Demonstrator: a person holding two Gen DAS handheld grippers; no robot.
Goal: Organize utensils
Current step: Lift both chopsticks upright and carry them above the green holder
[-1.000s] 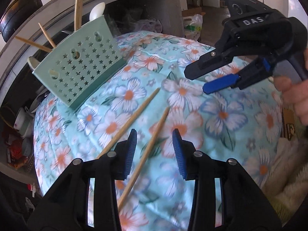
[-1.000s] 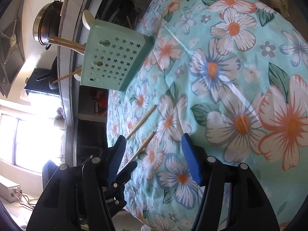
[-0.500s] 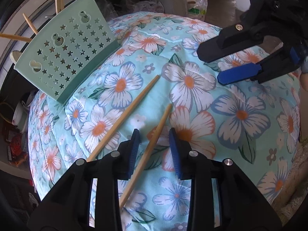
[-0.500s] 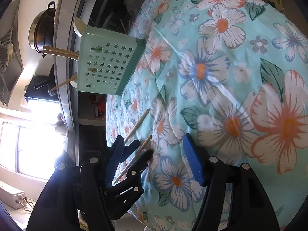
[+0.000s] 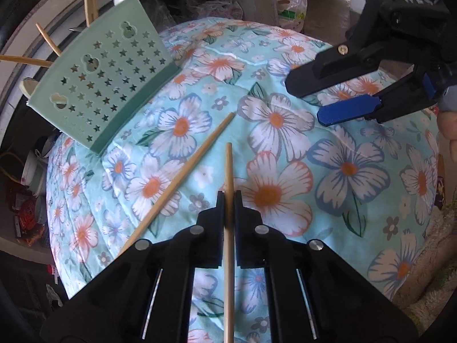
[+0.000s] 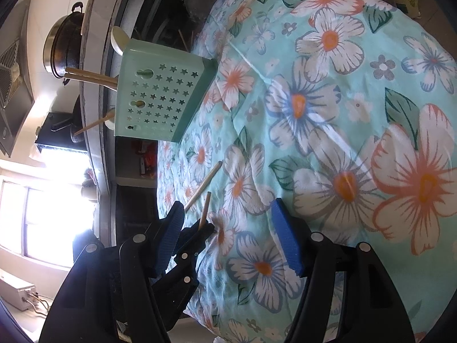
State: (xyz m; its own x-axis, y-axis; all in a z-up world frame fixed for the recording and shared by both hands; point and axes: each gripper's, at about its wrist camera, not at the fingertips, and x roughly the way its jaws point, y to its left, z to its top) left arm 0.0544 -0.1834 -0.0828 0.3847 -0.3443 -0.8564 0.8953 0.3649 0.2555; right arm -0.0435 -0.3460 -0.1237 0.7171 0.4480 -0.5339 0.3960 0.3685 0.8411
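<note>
My left gripper (image 5: 228,195) is shut on a wooden chopstick (image 5: 228,171), which runs straight up between its fingers over the floral cloth. A second chopstick (image 5: 185,171) lies on the cloth just to its left. A mint green utensil holder (image 5: 105,85) with star holes stands at the far left and holds several chopsticks and a white spoon. My right gripper (image 6: 227,223) is open and empty above the cloth; it shows at the upper right in the left wrist view (image 5: 314,103). The right wrist view also shows the held chopstick (image 6: 205,210), the lying one (image 6: 204,183) and the holder (image 6: 160,97).
The table (image 5: 357,171) is covered by a light blue floral cloth. A dark pot (image 6: 64,48) stands on a counter behind the holder. A plastic bag (image 5: 291,11) lies on the floor beyond the table. Clutter sits below the table's left edge.
My left gripper has closed on the right-hand chopstick, and the chopstick now points straight ahead. The right gripper has stayed open and drifted slightly.
</note>
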